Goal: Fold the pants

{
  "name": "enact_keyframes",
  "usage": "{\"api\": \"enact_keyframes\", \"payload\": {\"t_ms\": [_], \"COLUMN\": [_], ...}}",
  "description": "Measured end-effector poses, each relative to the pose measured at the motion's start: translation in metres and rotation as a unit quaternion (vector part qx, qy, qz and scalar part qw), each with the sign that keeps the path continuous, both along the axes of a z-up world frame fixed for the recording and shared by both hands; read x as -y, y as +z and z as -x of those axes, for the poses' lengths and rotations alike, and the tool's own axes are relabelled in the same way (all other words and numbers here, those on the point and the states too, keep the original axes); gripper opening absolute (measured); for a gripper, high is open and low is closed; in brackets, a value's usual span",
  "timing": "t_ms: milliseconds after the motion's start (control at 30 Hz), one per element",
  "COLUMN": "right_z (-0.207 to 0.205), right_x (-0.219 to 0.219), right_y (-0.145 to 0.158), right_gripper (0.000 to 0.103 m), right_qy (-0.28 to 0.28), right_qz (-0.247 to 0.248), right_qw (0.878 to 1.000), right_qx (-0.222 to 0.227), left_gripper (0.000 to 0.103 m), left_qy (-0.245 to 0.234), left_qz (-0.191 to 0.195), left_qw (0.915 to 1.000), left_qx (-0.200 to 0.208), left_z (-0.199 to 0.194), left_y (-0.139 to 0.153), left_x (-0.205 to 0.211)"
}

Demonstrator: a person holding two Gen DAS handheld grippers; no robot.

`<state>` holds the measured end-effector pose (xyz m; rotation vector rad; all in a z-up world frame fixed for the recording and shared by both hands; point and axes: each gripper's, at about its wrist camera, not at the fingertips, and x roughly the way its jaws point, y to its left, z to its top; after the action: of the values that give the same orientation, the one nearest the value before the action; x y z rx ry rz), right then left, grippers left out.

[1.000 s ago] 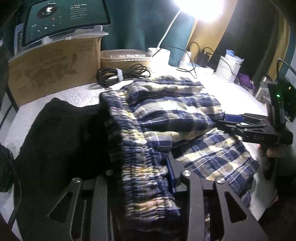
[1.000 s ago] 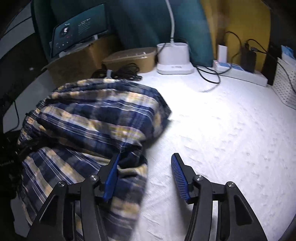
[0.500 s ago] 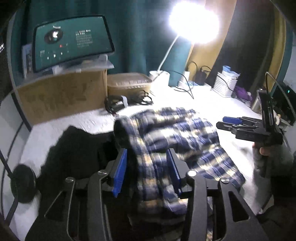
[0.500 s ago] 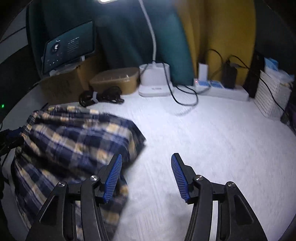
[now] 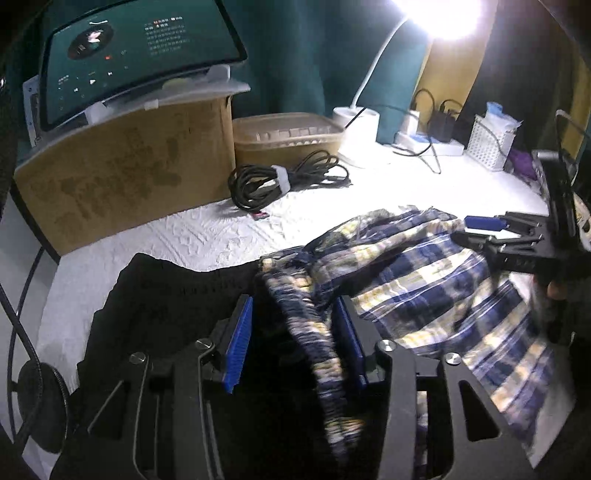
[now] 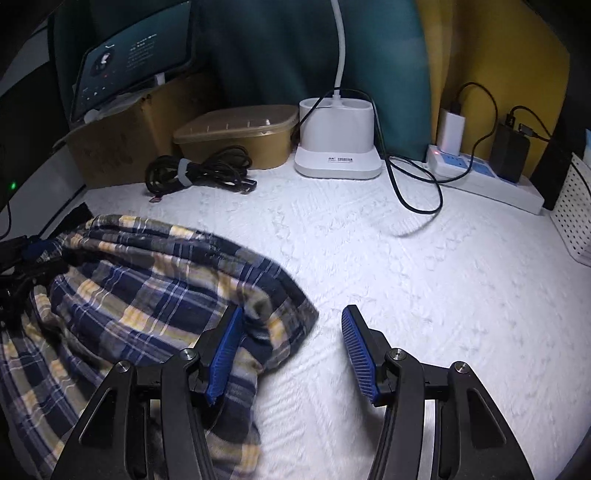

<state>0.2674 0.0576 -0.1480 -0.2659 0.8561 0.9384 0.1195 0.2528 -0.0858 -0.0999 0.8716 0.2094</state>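
The plaid pants (image 5: 417, 280) look light and floppy; grip the gathered waistband (image 5: 317, 343), beside the black garment (image 5: 166, 295). The left gripper (image 5: 295, 343) has just been opening, waistband loose between its fingers; the right gripper (image 6: 291, 350) gapes empty.

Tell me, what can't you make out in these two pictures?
- Left wrist view: the lamp head is washed out by glare.
- Left wrist view: the writing on the screen is too small to read.
- Both views: the near end of the plaid pants is cut off by the bottom edge and each hand-held gripper's frame.
- Left wrist view: the black garment shows no detail in shadow.
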Motion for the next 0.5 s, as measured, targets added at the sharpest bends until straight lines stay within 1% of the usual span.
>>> {"api": "enact_keyframes", "payload": {"t_ms": [67,133,267,400,500], "right_z": [-0.006,-0.010,-0.012,-0.003,0.010], "right_x": [-0.002,-0.001,0.009,0.024,0.040], "right_y": [-0.001,0.001,0.004,0.010,0.019], "right_gripper": [0.056,0.056,0.056,0.056,0.056], "right_qy": [-0.004,-0.016,-0.037,-0.048,-0.051], "right_qz": [0.000,0.001,0.009,0.015,-0.003], "right_qw": [1.000,1.000,0.999,0.999,0.999], "right_qx": [-0.005,0.006,0.015,0.016,0.005], "left_gripper": [0.052,0.055,0.055,0.055,0.055], "left_qy": [0.000,0.003,0.009,0.004,-0.010], "left_qz": [-0.008,-0.013,-0.006,0.004,0.011], "left_qw": [1.0000,0.9999,0.9999,0.9995,0.9988], "left_qx": [-0.002,-0.003,0.000,0.031,0.047], "left_z": [-0.003,-0.006,-0.006,0.006,0.020], "left_y": [-0.005,-0.007,0.001,0.020,0.031], "left_x": [-0.002,-0.004,-0.006,0.003,0.014]}}
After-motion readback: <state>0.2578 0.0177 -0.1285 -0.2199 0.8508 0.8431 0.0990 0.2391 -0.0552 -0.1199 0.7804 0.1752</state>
